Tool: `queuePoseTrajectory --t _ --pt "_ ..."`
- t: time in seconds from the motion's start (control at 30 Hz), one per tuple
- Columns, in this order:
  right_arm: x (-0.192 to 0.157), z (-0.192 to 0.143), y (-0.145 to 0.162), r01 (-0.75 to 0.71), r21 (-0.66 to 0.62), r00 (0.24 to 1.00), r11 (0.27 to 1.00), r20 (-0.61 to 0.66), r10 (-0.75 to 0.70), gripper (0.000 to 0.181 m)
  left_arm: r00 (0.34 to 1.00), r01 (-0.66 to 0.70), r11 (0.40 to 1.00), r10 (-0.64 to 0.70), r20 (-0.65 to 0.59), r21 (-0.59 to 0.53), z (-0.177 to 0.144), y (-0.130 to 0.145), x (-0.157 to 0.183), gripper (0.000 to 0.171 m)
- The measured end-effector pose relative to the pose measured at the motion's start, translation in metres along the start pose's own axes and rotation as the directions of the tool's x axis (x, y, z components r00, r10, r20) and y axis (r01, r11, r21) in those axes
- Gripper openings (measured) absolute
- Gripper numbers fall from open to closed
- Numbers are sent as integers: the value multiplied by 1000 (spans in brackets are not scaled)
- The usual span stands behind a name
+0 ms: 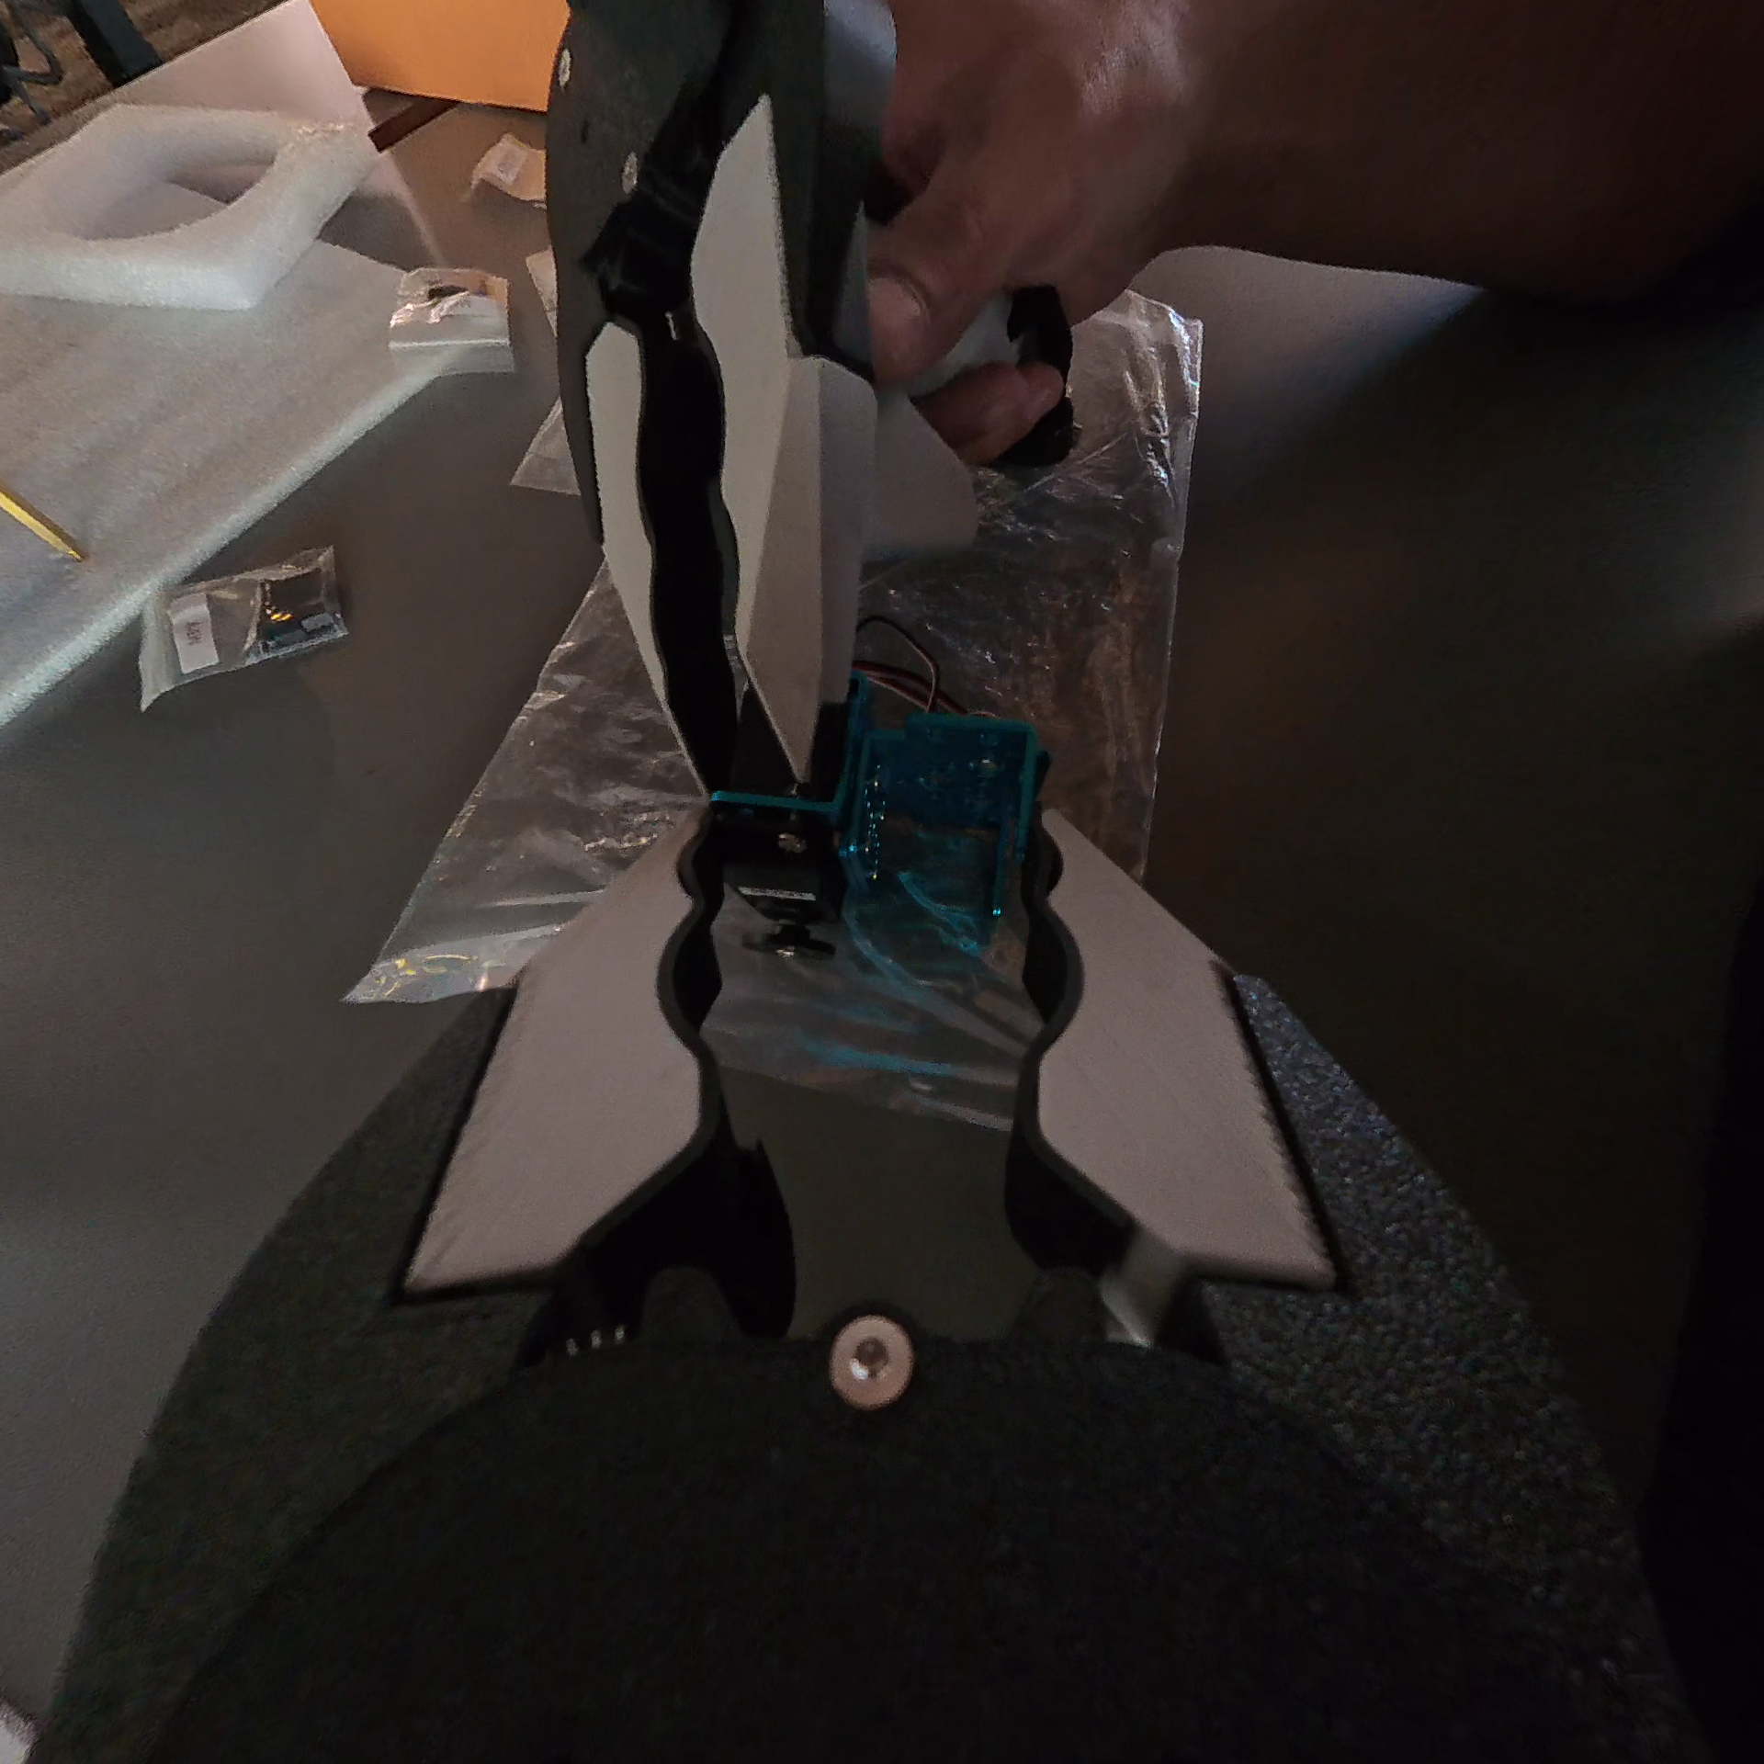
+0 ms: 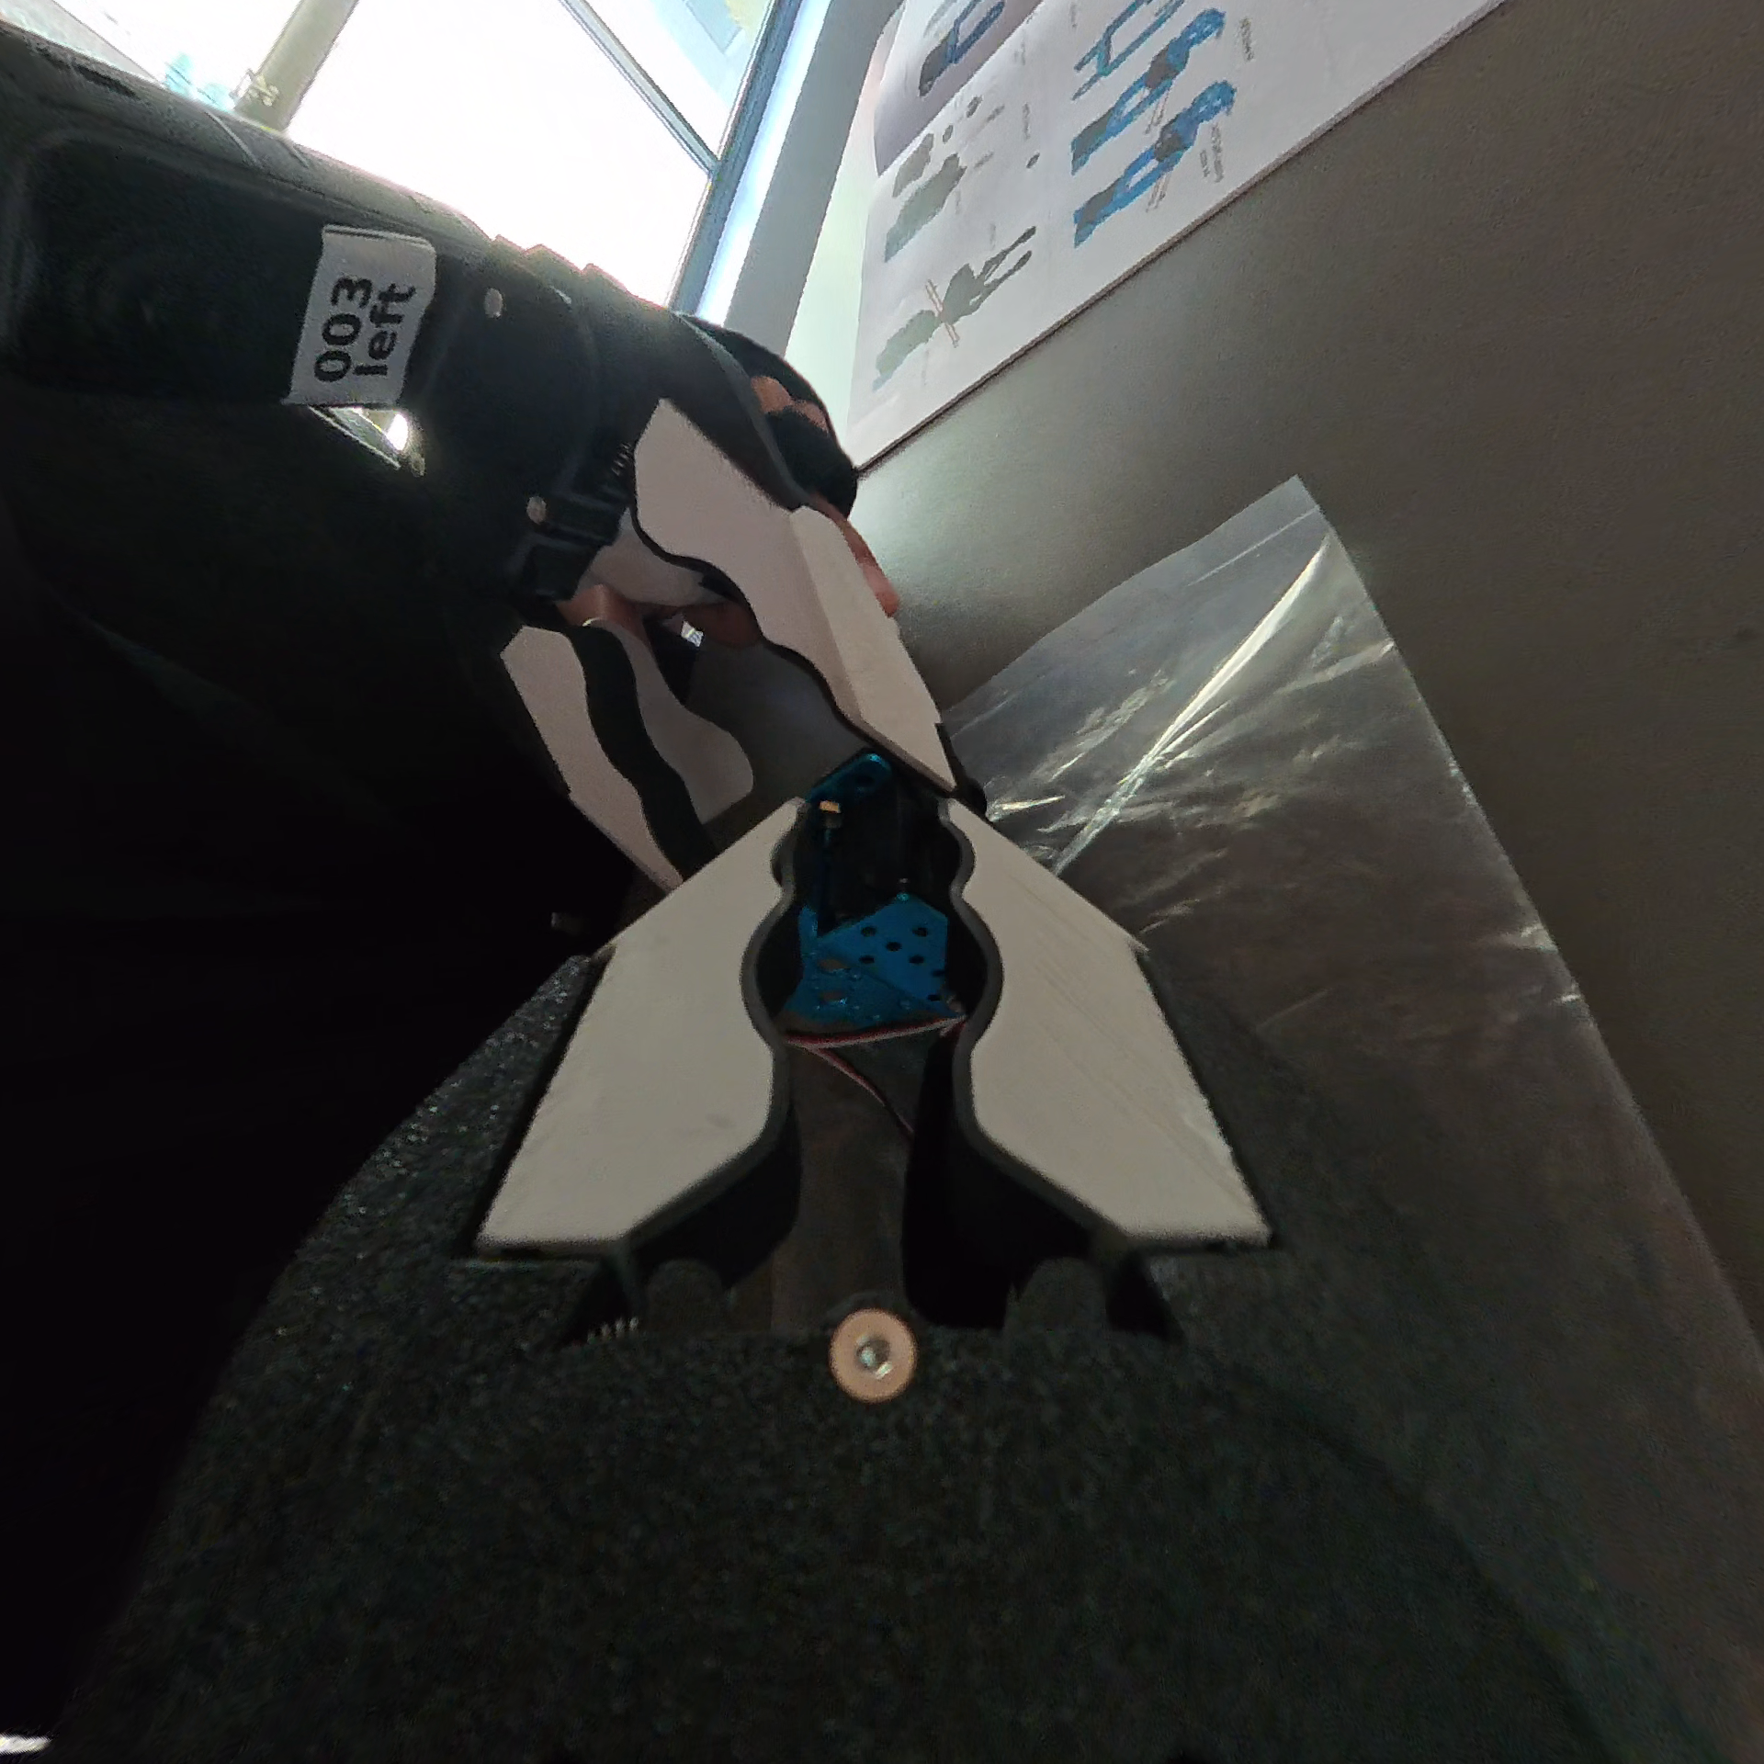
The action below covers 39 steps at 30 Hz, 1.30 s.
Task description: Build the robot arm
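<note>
White tag (image 2: 363,320) bears print; illustrated sheet (image 2: 1050,191), bag label (image 1: 196,640) unreadable.

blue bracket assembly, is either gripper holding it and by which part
Both. The left gripper clamps the blue bracket assembly across its sides; the right gripper pinches its black servo end.

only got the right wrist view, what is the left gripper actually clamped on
observer: The left gripper has one fingertip on each outer side of the blue bracket.
operator: and where do my tips sit
observer: The right gripper comes down from above, tips narrowed on the black servo at the bracket's end.
operator: what else is on the table
observer: A white foam block with a cut-out and small parts bags.
</note>
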State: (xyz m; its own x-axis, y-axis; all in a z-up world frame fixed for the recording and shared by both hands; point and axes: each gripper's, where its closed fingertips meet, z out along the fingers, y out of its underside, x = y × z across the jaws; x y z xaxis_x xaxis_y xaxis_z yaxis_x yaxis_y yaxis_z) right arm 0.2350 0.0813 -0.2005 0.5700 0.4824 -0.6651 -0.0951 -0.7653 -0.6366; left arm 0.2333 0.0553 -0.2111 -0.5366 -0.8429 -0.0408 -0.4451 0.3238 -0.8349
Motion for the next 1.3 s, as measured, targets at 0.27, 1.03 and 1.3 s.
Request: queuePoseTrajectory --t 0.27,1.03,1.3 --pt "0 -1 -1 -60 29 998 998 37 59 22 1000 -14 1000 14 -4 -21 0 0 0 63" --pt "-2 -2 -1 -77 32 994 996 86 74 25 1000 -11 1000 11 -4 -13 1 0 0 63" --pt "1 -2 -2 -128 36 989 991 83 125 18 1000 -13 1000 13 -4 -16 1 0 0 63"
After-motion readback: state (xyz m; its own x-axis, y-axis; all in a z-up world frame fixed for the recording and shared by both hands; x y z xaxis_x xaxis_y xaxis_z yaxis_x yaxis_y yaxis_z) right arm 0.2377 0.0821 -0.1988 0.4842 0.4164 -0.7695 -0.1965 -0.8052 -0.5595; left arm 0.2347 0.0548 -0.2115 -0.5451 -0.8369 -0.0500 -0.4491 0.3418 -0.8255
